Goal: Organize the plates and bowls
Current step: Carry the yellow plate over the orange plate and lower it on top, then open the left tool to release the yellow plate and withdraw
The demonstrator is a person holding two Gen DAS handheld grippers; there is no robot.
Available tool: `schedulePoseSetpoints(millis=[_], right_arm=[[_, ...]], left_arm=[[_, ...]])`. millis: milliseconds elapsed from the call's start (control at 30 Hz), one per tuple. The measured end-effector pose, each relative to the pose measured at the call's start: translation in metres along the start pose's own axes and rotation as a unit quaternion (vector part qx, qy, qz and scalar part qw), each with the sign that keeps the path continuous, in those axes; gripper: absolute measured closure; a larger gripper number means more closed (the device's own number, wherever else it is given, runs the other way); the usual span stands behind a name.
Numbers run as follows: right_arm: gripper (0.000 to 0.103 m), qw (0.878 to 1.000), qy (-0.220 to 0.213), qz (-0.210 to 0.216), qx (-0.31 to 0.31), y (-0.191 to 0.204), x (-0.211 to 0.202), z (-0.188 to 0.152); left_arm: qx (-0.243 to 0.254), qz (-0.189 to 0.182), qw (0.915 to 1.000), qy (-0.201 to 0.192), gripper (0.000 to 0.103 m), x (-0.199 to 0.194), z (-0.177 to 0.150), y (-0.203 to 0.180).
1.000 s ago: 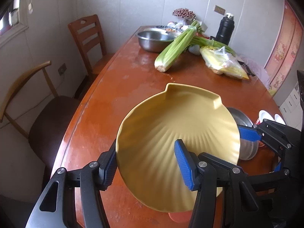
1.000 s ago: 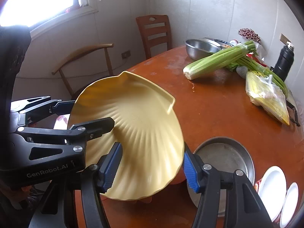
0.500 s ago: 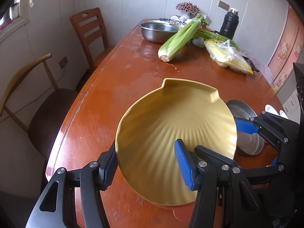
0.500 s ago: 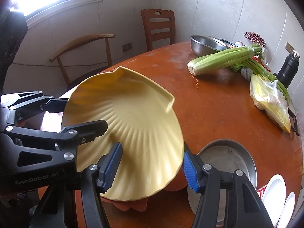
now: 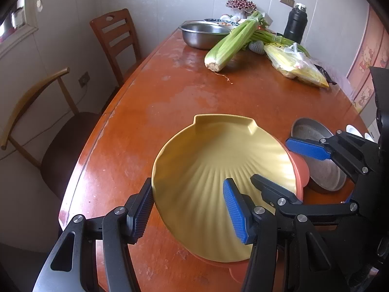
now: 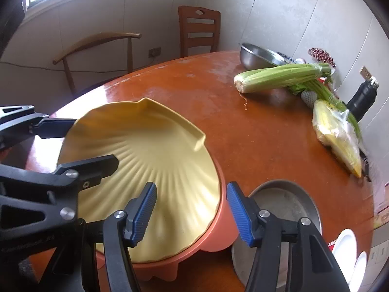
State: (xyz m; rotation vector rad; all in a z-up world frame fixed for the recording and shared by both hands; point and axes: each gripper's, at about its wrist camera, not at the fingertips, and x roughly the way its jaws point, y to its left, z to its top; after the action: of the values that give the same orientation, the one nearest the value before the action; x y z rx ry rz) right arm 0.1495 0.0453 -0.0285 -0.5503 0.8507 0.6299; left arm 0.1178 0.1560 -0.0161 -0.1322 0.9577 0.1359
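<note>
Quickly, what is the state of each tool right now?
Left tool: closed, holding the yellow plate by its rim.
Right tool: closed, holding the same plate's other side.

Field notes, my rig. My left gripper (image 5: 192, 210): matte black linkage arms, angular, with slotted cut-outs near the base. Silver round-head screws mark each pivot. Fingers end in blue ribbed pads (image 5: 235, 213); the near-side pad reads darker, almost black, in shade. My right gripper (image 6: 190, 213): same build, black struts, silver screws, two blue ribbed pads (image 6: 239, 211) with fine horizontal grooves. Faint white lettering sits on the left unit's black housing as I see it from the right camera, too blurred to read.
</note>
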Motion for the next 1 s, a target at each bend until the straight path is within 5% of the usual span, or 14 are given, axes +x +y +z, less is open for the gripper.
schedulePoseSetpoints(millis=[1000], right_arm=[[0.043, 0.995, -0.024, 0.041, 0.082, -0.031, -0.009, -0.008]], left_arm=[[0.013, 0.043, 0.9989, 0.01, 0.045, 0.005, -0.009, -0.006]])
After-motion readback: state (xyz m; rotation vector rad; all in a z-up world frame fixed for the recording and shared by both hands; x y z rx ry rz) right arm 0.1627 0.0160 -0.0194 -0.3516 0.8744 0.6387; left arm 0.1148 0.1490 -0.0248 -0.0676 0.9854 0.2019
